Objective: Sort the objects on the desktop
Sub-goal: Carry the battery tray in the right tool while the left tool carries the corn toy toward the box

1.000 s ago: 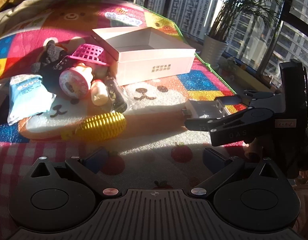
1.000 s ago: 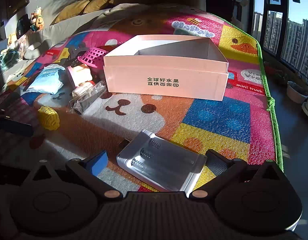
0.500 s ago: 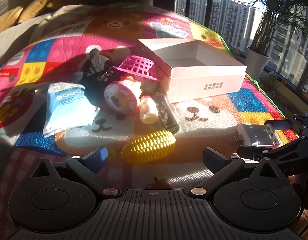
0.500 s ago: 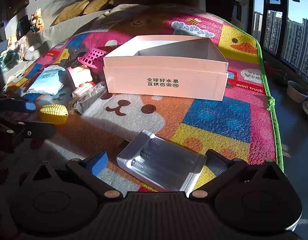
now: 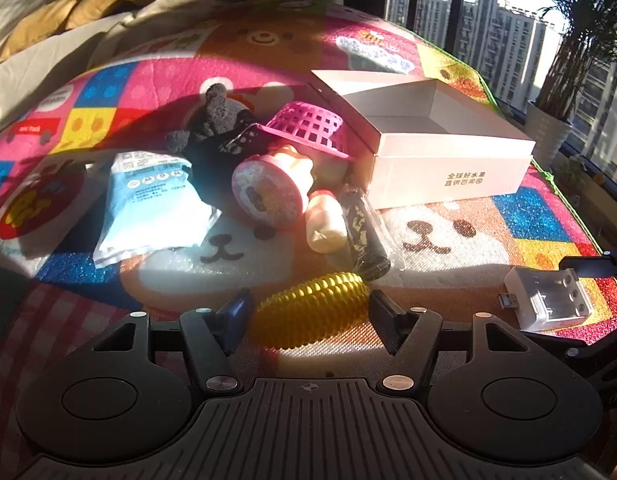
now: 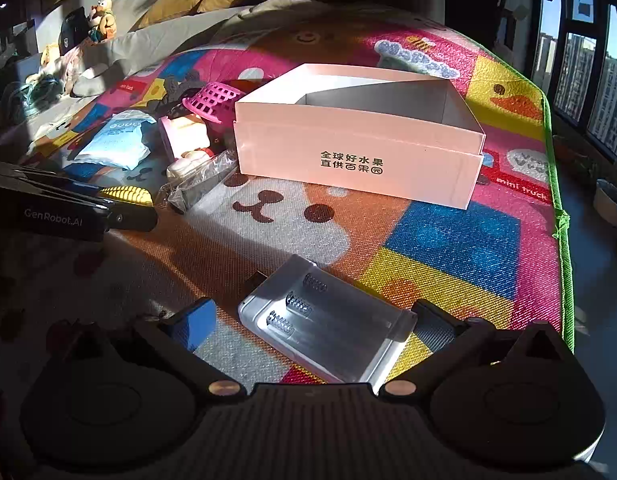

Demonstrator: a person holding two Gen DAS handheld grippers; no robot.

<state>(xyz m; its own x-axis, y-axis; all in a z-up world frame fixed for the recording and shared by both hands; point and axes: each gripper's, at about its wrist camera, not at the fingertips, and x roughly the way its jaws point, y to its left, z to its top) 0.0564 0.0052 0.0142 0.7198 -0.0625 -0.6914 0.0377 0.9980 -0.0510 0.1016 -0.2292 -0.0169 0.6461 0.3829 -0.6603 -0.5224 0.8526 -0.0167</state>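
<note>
We see a colourful play mat point(image 6: 448, 236) in strong low sunlight. Behind the mat lie yellow cushions point(image 6: 196, 0). To its right, tall windows point(image 6: 580, 68) show apartment towers, and a potted palm point(image 5: 564, 80) stands beside them.

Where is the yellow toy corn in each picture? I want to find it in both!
Left wrist view: the yellow toy corn lies at bottom centre, between the open fingers of the left gripper.
Right wrist view: the corn is at the far left, partly hidden behind the left gripper.
Shared landmark: the pink box with black writing on its front shows in both views.
</note>
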